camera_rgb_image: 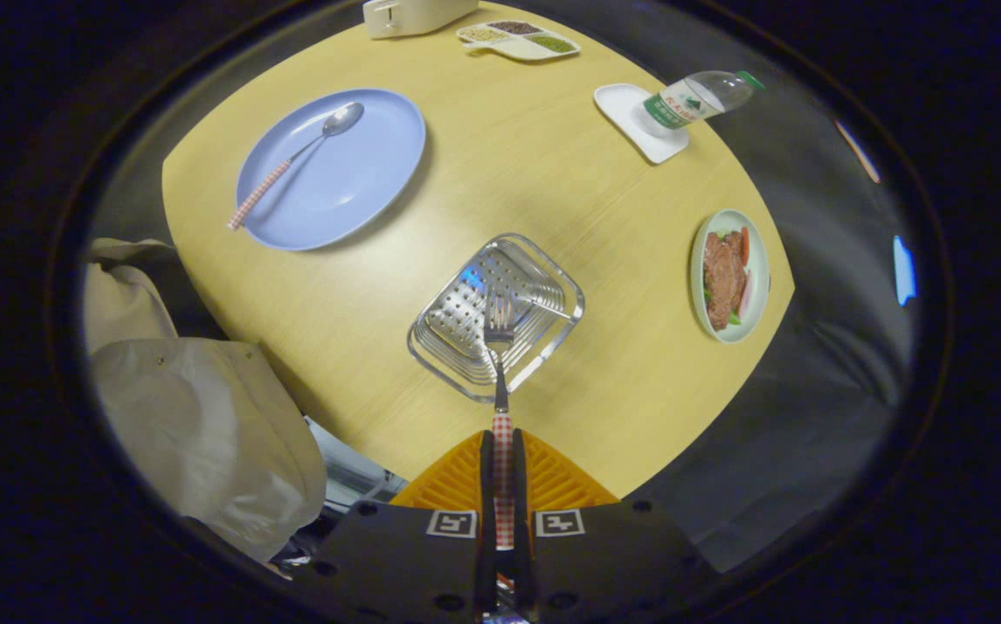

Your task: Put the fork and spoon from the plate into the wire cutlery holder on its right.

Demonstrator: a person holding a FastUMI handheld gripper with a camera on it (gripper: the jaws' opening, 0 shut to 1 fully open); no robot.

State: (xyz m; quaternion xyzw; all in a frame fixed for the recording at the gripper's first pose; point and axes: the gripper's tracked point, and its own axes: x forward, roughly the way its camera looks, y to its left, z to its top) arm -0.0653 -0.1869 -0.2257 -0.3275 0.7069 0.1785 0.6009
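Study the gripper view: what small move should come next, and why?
Probably lower the fork straight down into the wire cutlery holder, then release. The gripper is shut on the fork's checked handle, and its tines already hang over the holder's opening. The spoon lies on the blue plate.

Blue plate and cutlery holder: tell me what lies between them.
Only bare wooden table lies between the blue plate and the cutlery holder in the gripper view. The gripper, shut on the fork, holds it over the holder.
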